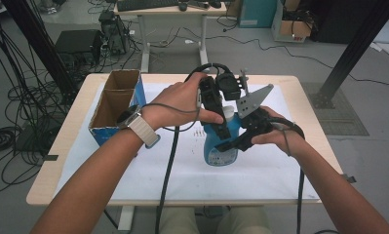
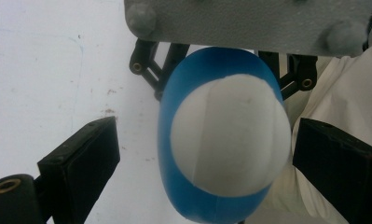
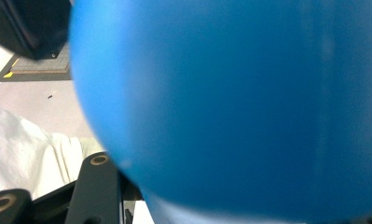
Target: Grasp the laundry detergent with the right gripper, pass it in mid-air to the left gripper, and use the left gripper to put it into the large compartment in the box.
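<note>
At the left end of the table (image 1: 75,146), a cardboard box (image 1: 115,105) with blue sides stands open on the white sheet (image 1: 260,170), well apart from the work in hand.

Just right of the table's middle, the blue bottle (image 1: 220,146) stands upright on the sheet, its white cap (image 1: 228,112) uppermost.

The left gripper (image 1: 220,127) comes down on the bottle from above, pointing downward along the bottle's left side. In the left gripper view the cap (image 2: 230,140) lies between the two black jaws, nearer the right-hand one. A clear gap shows on the left side; on the right the cap's edge lies close to the jaw, with no firm contact visible. The jaws stand wide and press on nothing.

The right gripper (image 1: 233,142) comes in from the right at the level of the bottle's body. In the right gripper view the blue wall of the bottle (image 3: 230,107) lies hard against the lens, blurred, and one black jaw shows at the lower left beside it. This gripper is clamped on the bottle's body, holding it upright.
</note>
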Available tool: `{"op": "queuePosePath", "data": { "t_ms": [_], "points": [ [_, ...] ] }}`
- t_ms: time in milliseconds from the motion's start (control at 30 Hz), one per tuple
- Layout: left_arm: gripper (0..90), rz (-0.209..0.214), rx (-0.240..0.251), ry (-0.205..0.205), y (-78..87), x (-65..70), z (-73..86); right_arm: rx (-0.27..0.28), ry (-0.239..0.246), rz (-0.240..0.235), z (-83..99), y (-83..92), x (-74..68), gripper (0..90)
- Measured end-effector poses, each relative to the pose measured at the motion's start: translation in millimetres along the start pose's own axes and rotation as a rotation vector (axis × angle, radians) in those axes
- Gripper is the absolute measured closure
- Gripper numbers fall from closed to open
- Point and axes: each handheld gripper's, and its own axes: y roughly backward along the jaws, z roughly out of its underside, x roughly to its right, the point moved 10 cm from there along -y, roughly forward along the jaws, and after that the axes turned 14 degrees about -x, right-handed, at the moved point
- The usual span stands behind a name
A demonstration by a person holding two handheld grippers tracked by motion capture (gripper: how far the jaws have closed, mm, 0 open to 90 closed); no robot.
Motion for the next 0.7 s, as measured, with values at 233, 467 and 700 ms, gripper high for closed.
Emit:
{"op": "queuePosePath", "data": {
  "t_ms": [233,467,700],
  "points": [
    [11.6,0.011,0.008,0.021,-5.2,1.1,-3.4,0.002,0.010,0.004,-0.2,-0.2,0.3,43.5],
    [13.5,0.018,-0.018,-0.011,-7.4,0.2,-2.8,0.003,0.008,0.005,-0.6,-0.3,-0.4,43.5],
    [16.9,0.024,-0.022,-0.015,-8.9,0.8,-4.4,0.012,0.001,0.013,-1.6,-1.0,-0.8,43.5]
  ]
}}
